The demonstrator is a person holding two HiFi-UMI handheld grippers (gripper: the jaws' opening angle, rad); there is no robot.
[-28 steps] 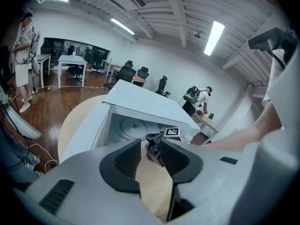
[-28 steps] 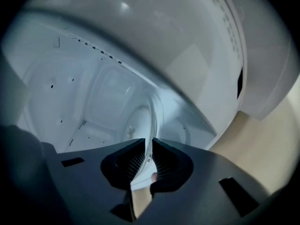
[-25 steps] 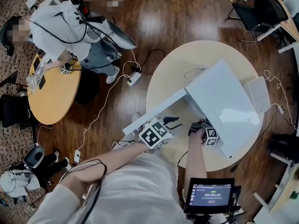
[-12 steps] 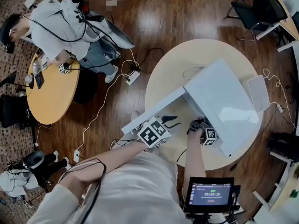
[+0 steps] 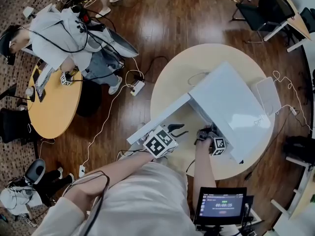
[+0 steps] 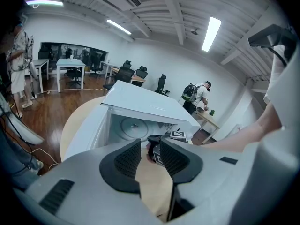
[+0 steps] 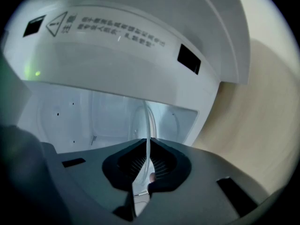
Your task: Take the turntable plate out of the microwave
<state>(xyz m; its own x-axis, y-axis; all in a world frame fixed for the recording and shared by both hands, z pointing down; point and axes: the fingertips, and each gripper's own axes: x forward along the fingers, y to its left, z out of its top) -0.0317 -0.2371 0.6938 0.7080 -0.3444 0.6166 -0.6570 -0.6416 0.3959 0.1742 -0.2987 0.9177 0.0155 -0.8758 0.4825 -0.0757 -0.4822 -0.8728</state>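
Two claws are in view, and only the right claw (image 7: 147, 165) is engaged. It is pinched tight on the near rim of the turntable plate (image 7: 146, 125). The plate shows edge-on and runs straight ahead from the pads into the cavity of the microwave (image 5: 231, 107) on the worktop (image 5: 197, 58). The left claw (image 6: 150, 146) stands wide and empty before the open door. Assessment: withdrawal should run back along the plate's own plane, toward the person.

One microwave (image 5: 231, 107), one turntable plate (image 6: 131, 126), two grippers (image 5: 178, 130) (image 5: 204, 133), two round tables (image 5: 182, 80) (image 5: 54, 107)
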